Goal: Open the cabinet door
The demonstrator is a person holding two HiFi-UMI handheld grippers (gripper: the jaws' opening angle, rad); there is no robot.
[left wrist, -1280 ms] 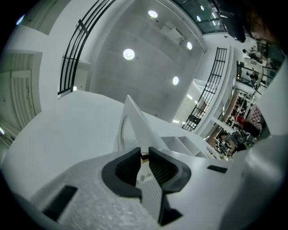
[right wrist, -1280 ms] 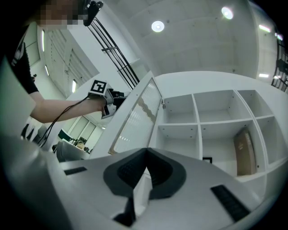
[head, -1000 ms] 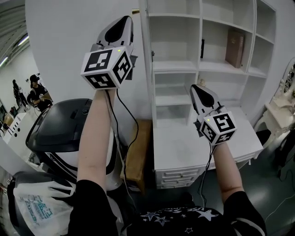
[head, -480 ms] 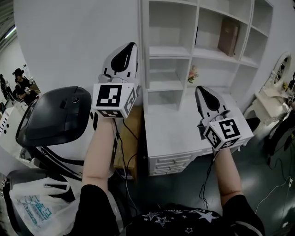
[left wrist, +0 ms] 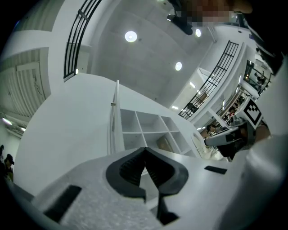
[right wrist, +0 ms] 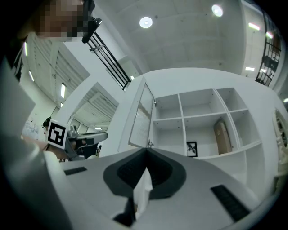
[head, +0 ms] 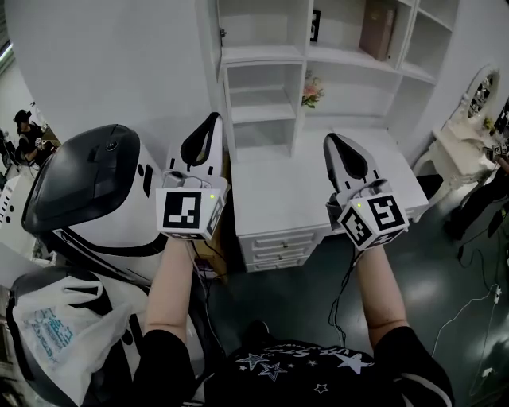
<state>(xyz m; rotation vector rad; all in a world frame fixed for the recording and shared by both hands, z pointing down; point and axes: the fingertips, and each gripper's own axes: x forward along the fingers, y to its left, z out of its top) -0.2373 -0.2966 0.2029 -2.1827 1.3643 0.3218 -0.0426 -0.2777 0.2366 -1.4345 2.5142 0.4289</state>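
The white shelf cabinet (head: 318, 56) stands on a white desk (head: 294, 199). Its door (head: 209, 56) hangs open at the left edge, seen almost edge-on; in the right gripper view the same door (right wrist: 141, 117) is swung out to the left, a small knob at its lower corner. My left gripper (head: 211, 119) is shut and empty, held low before the desk's left corner, below the door. In the left gripper view the closed jaws (left wrist: 145, 149) point up at the door edge (left wrist: 114, 117). My right gripper (head: 329, 140) hovers over the desk top, shut on nothing (right wrist: 146, 150).
A brown book (head: 376, 30), a framed picture (head: 315, 24) and pink flowers (head: 312, 91) sit in the shelves. Drawers (head: 274, 246) front the desk. A black-and-white machine (head: 87, 191) and a plastic bag (head: 56, 342) crowd the left. A white dresser (head: 469, 151) stands at right.
Both grippers have come down, the left one much further, from beside the door to desk height. The camera has tilted lower, so the shelves sit higher in the picture.
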